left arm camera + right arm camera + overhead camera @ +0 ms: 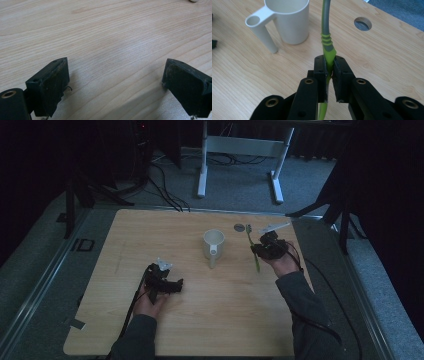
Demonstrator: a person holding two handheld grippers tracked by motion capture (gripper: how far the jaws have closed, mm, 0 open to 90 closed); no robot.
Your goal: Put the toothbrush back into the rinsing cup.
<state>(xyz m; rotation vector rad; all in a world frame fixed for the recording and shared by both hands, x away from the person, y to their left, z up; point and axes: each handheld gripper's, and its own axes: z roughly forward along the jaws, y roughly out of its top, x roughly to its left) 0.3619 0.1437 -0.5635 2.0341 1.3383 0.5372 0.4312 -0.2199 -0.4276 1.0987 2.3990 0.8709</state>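
Light wooden table [220,315] stands on grey carpet [240,190] in a dark room.

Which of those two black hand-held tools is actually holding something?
The right tool, beside the white plastic cup: its jaws clamp a green-and-grey toothbrush. The left tool hangs open over bare wooden table.

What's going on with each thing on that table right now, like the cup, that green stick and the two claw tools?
White cup: upright on the table, empty as far as its inside shows, handle toward the person.
Green toothbrush: clamped by its handle, lifted off the table beside the cup.
Right gripper: shut on the toothbrush.
Left gripper: jaws wide open, nothing between them, low over the wood.
Round hole in the table: uncovered.
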